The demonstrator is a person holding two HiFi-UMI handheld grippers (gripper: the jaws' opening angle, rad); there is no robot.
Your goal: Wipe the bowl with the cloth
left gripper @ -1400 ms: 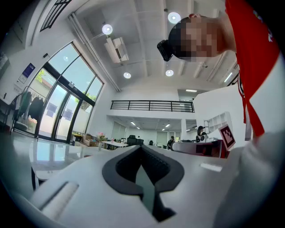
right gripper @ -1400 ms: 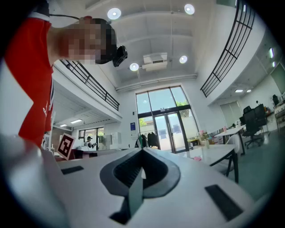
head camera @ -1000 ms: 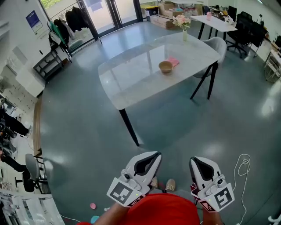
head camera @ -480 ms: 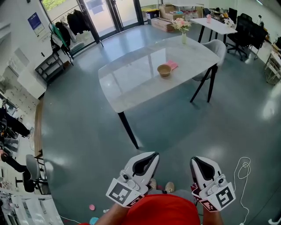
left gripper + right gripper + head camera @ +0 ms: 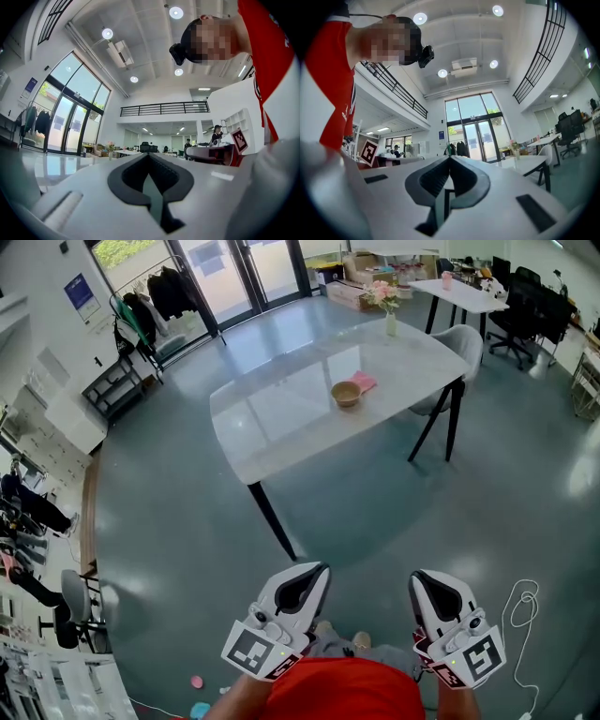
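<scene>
Sitting toward the right-hand end of the long pale table [image 5: 281, 418], about midway between its two long edges, was the small tan bowl [image 5: 346, 394]; it stood upright, round and open-topped, and whether anything lay in it could not be told from so far off. Against its side toward that right-hand end lay the pink cloth [image 5: 366, 382], flat on the tabletop and partly hidden behind the bowl's rim, either touching the bowl or just beside it. A vase of flowers [image 5: 388, 304] stood at the table's far right corner, well apart from both. A grey chair [image 5: 466, 337] was drawn up at the right-hand end. Both claws hung well short of the table, over the grey floor [image 5: 187, 549] and close to the person's red shirt [image 5: 352, 690]. The left claw [image 5: 317, 570] had its jaws pressed together with nothing between them, as its own view showed, and the right claw [image 5: 424, 577] was likewise closed tight and empty. Each claw pointed roughly level, toward the table.
</scene>
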